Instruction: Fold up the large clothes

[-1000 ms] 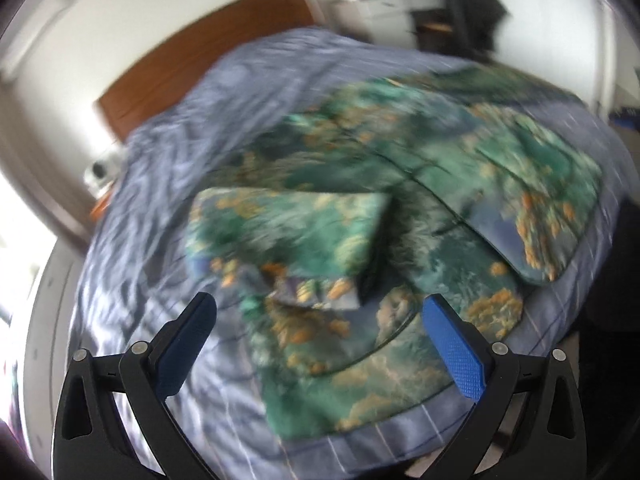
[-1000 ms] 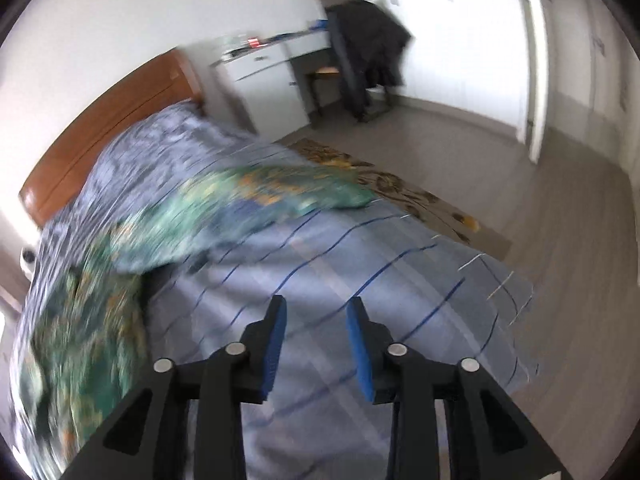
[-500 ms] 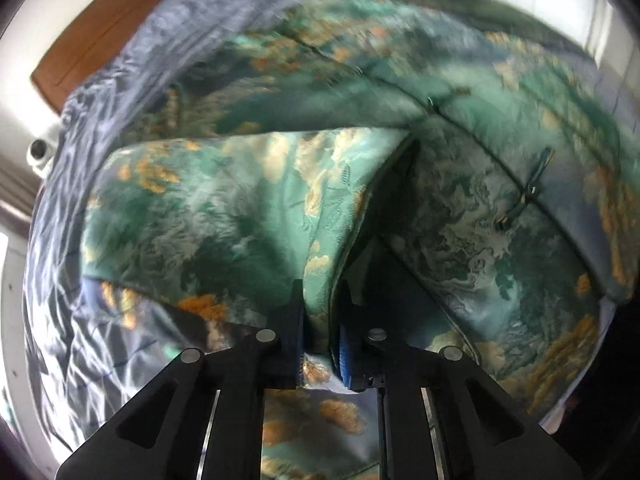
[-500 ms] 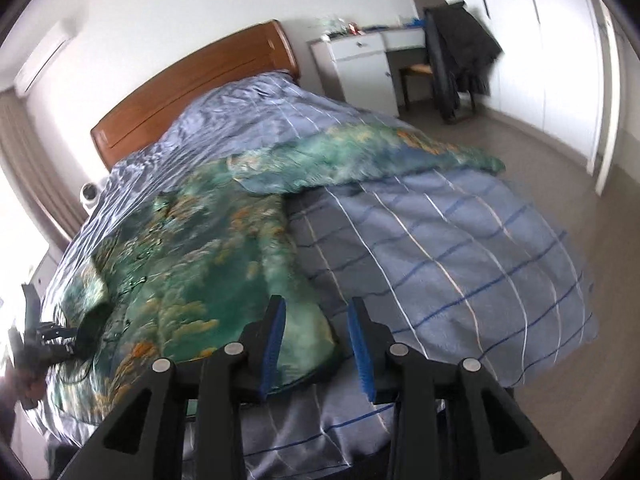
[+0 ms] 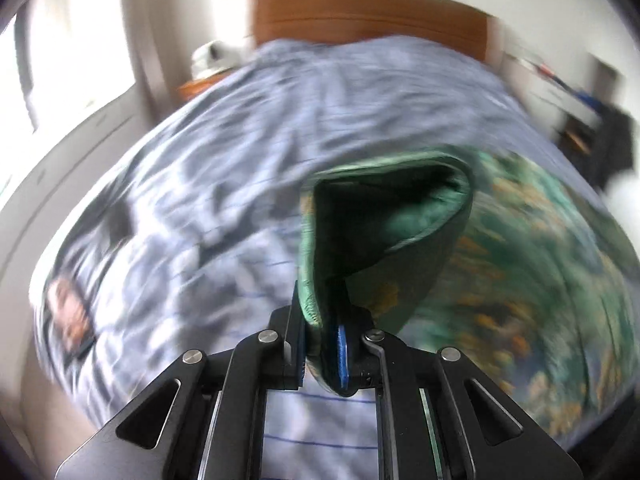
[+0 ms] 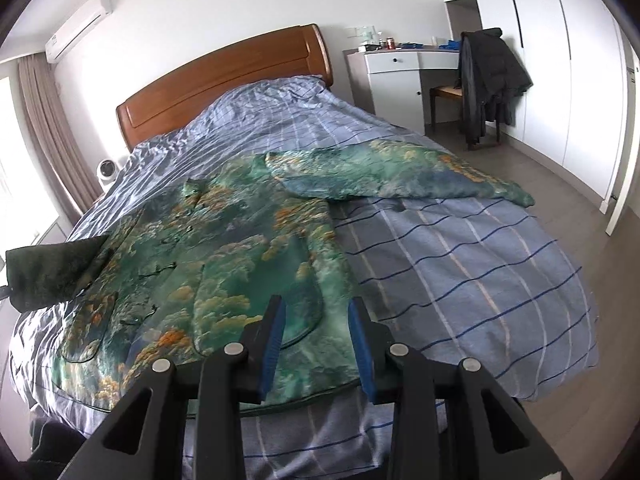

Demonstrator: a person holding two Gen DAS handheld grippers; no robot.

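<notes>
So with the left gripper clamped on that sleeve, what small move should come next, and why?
Probably carry the sleeve inward across the jacket and lay it on the body. The left gripper has its jaws shut on the sleeve end, lifted off the bed. The right gripper hovers open near the hem, and the other sleeve is spread out sideways.
</notes>
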